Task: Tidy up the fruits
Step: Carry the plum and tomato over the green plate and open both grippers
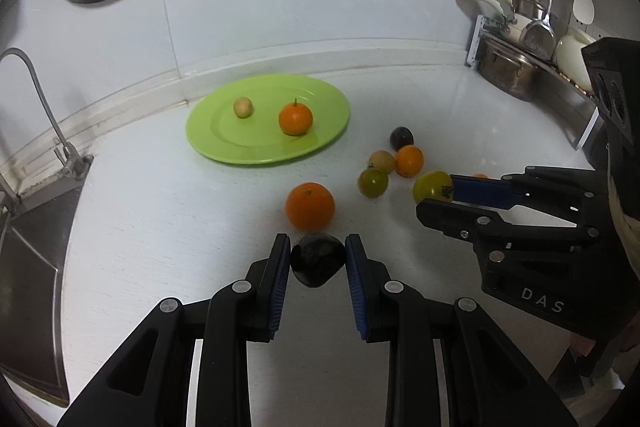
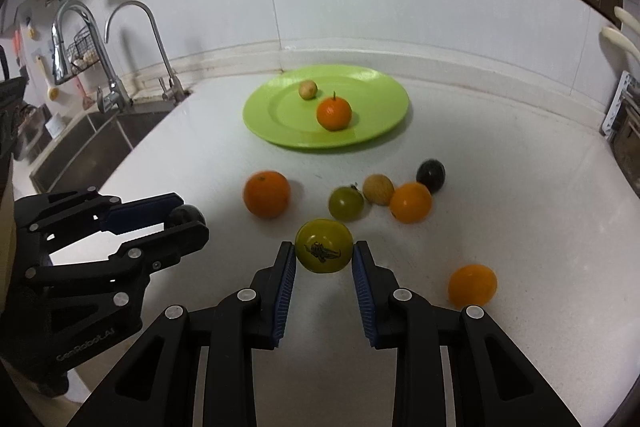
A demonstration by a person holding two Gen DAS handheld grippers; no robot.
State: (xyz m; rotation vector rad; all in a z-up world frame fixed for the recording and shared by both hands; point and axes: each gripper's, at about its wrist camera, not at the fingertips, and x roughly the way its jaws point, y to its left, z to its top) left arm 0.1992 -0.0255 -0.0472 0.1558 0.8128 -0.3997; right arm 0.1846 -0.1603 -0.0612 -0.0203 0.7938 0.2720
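My left gripper (image 1: 318,259) is shut on a dark purple fruit (image 1: 317,264), held just above the white counter. In the right wrist view that same gripper (image 2: 188,217) shows at the left with the dark fruit (image 2: 189,215) between its tips. My right gripper (image 2: 324,253) is shut on a yellow-green tomato (image 2: 324,246); the left wrist view shows it (image 1: 434,189) at the right. A green plate (image 1: 320,95) (image 2: 380,83) at the back holds a small orange (image 1: 295,118) (image 2: 334,113) and a pale little fruit (image 1: 243,107) (image 2: 307,89).
Loose on the counter lie a big orange (image 1: 309,205) (image 2: 266,199), a green tomato (image 2: 346,202), a tan fruit (image 2: 378,189), an orange tomato (image 2: 410,202), a dark fruit (image 2: 431,175) and another orange fruit (image 2: 472,285). A sink (image 2: 80,147) lies left; pots (image 1: 508,67) stand right.
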